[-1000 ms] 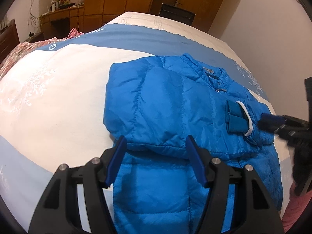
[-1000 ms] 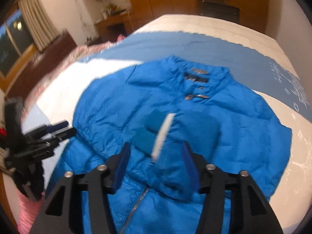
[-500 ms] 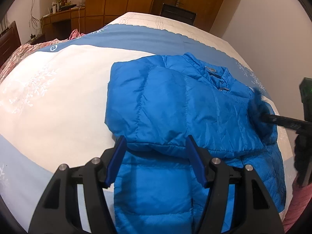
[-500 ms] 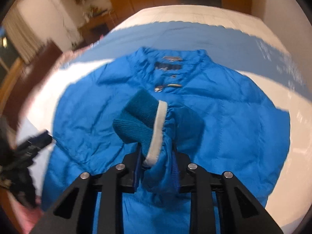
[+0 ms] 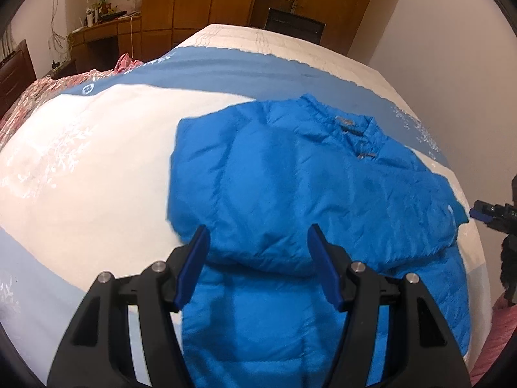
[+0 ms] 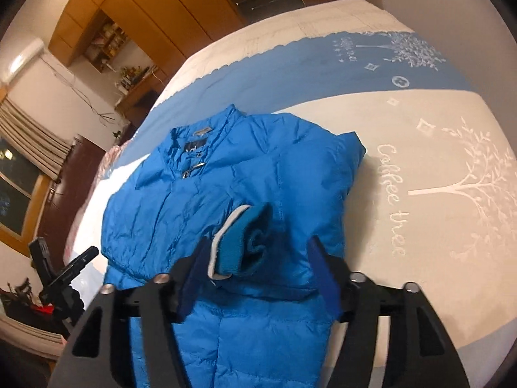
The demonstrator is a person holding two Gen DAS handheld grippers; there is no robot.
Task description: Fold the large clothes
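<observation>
The bright blue quilted puffer jacket (image 6: 226, 187) lies collar-away on the bed (image 6: 436, 168), its knit cuff (image 6: 239, 242) between the right gripper (image 6: 258, 271) opening fingers, nearer than the left gripper (image 5: 258, 265), fingers apart.

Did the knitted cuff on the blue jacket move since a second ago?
Yes. The cuff went from near the jacket's front zipper out toward its side edge, by the opening right gripper.
</observation>
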